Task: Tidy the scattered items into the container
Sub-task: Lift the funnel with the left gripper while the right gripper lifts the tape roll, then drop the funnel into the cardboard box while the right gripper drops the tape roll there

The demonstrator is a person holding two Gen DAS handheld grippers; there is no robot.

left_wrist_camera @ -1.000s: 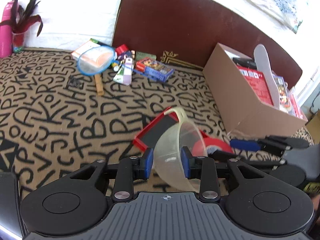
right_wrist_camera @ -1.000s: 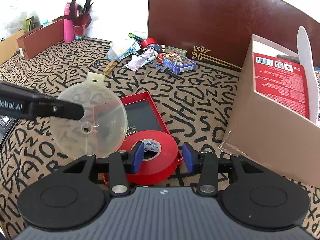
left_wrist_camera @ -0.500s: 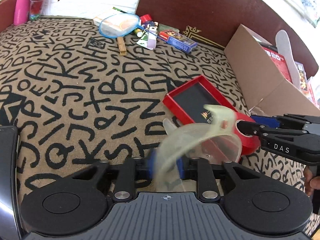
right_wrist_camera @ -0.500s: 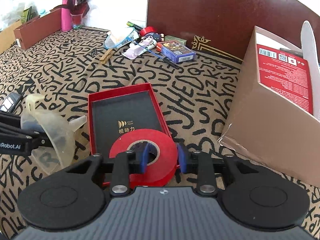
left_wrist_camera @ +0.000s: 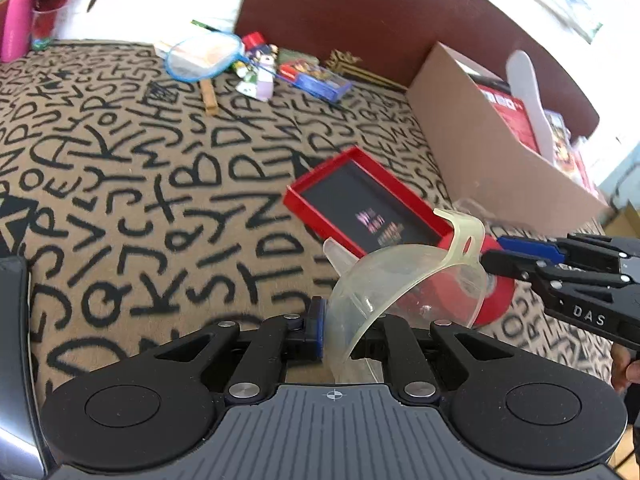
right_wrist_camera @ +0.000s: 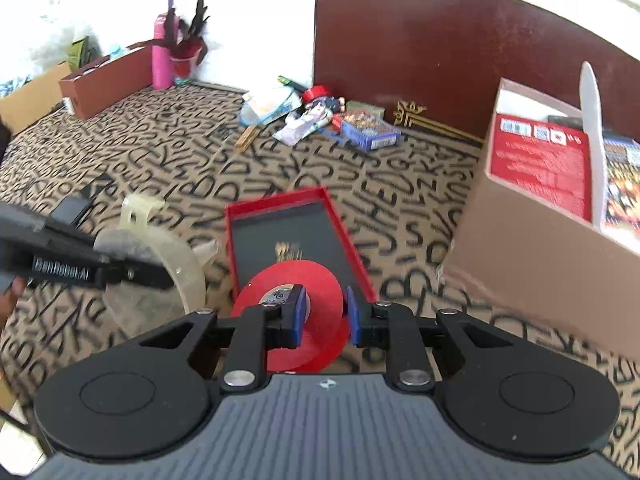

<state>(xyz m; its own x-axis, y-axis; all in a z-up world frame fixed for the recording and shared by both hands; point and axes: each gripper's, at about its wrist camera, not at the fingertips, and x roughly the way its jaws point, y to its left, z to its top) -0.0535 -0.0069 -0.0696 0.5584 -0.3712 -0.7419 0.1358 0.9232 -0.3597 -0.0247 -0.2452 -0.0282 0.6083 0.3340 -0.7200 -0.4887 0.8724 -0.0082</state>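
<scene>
This looks like a room in a home, seen down at floor level. A tan carpet [right_wrist_camera: 168,152] printed all over with black letters fills most of both views. At the top of the frame a dark brown wooden board [right_wrist_camera: 420,36], perhaps a bed end, leans against a white wall [right_wrist_camera: 248,20]. In the upper left a pink bottle [right_wrist_camera: 161,56] stands beside a potted plant [right_wrist_camera: 188,50], with cardboard boxes [right_wrist_camera: 104,78] along the wall.

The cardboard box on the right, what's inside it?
The cardboard box holds a red printed package, a white flat paddle-shaped piece standing upright, and a colourful package beside it. Anything beneath them is hidden by the box wall.
</scene>
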